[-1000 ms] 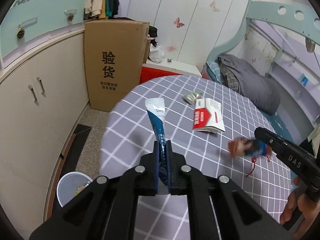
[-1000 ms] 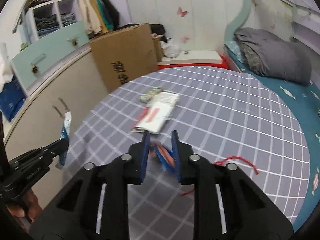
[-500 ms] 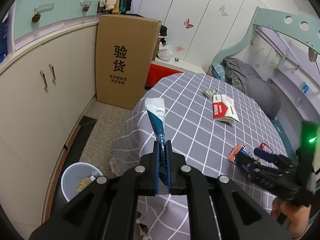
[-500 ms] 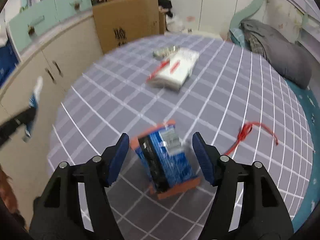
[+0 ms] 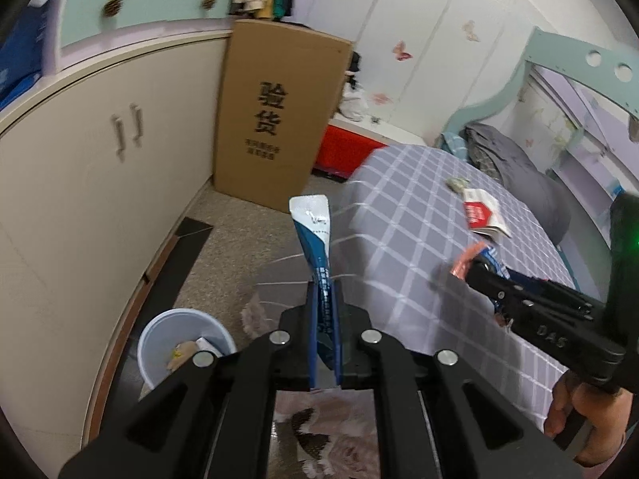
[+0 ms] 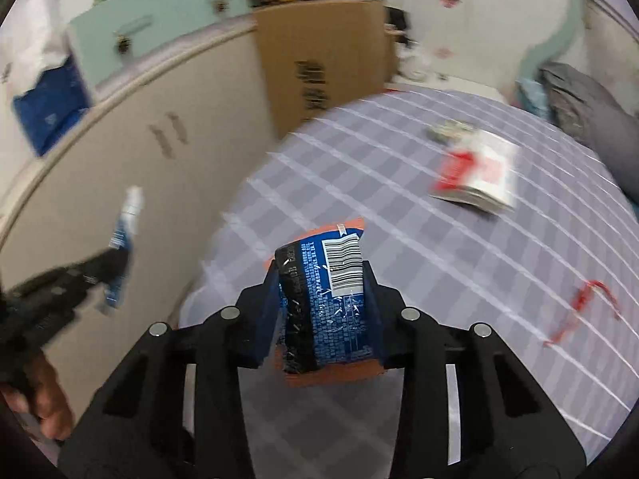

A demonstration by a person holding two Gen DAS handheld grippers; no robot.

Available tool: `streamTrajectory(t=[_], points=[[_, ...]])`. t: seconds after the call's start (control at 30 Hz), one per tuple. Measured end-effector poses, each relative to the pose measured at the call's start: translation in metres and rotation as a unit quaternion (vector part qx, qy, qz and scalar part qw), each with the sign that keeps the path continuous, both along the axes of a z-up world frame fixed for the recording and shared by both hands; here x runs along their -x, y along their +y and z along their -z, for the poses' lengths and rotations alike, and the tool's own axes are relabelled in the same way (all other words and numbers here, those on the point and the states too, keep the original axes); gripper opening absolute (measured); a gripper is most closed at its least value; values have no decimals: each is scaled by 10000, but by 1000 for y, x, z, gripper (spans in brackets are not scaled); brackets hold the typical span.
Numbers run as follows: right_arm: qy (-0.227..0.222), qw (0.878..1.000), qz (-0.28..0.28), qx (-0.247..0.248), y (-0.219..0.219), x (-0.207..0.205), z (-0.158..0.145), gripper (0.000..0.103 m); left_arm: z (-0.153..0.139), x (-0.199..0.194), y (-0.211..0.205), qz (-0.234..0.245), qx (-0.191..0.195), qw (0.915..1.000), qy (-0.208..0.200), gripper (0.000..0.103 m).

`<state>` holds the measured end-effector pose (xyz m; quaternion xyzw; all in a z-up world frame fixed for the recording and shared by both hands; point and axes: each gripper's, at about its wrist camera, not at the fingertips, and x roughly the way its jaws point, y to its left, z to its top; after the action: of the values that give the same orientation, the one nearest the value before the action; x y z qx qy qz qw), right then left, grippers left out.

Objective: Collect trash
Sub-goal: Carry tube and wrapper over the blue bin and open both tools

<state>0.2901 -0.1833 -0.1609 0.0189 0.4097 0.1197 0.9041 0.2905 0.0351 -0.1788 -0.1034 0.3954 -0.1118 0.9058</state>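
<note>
My left gripper [image 5: 323, 299] is shut on a flattened blue and white tube [image 5: 313, 235] that stands upright between the pads, off the table's left edge and above the floor. A white trash bin [image 5: 185, 345] with some litter stands on the floor below left. My right gripper [image 6: 321, 279] is shut on a blue and orange snack wrapper [image 6: 327, 275] above the grey checked tablecloth [image 6: 399, 199]. In the left wrist view the right gripper [image 5: 475, 267] is at the right with the wrapper [image 5: 465, 261]. The left gripper [image 6: 116, 259] with the tube [image 6: 124, 231] shows blurred in the right wrist view.
On the table lie a red and white packet [image 6: 475, 175], a small crumpled wrapper [image 6: 449, 129] and a red string [image 6: 579, 307]. A tall cardboard box [image 5: 275, 119] stands by cream cupboards [image 5: 80, 183]. A bed with grey bedding [image 5: 515, 175] lies behind the table.
The right gripper closed on the snack wrapper and lifted it off the table. The left gripper carried the tube left, off the table's edge and closer to the bin.
</note>
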Motion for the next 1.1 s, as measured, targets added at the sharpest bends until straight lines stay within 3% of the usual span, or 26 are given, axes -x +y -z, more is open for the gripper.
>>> streamTrajectory(t=[0.27, 0.5, 0.6, 0.73, 1.1], points=[[6, 9945, -1035, -184, 110, -12, 5, 38, 25, 8, 82, -793, -137, 9965, 224, 6], [321, 9885, -1450, -293, 185, -35, 50, 40, 57, 9, 148, -1467, -232, 9872, 580, 6], [498, 9890, -1334, -400, 200, -48, 75, 50, 72, 8, 167, -1616, -228, 9837, 756, 6], [699, 9888, -1263, -371, 203, -53, 96, 55, 86, 5, 177, -1671, -221, 9814, 920, 6], [524, 9919, -1154, -82, 195, -39, 100, 61, 106, -2, 167, -1515, -175, 9821, 1104, 6]])
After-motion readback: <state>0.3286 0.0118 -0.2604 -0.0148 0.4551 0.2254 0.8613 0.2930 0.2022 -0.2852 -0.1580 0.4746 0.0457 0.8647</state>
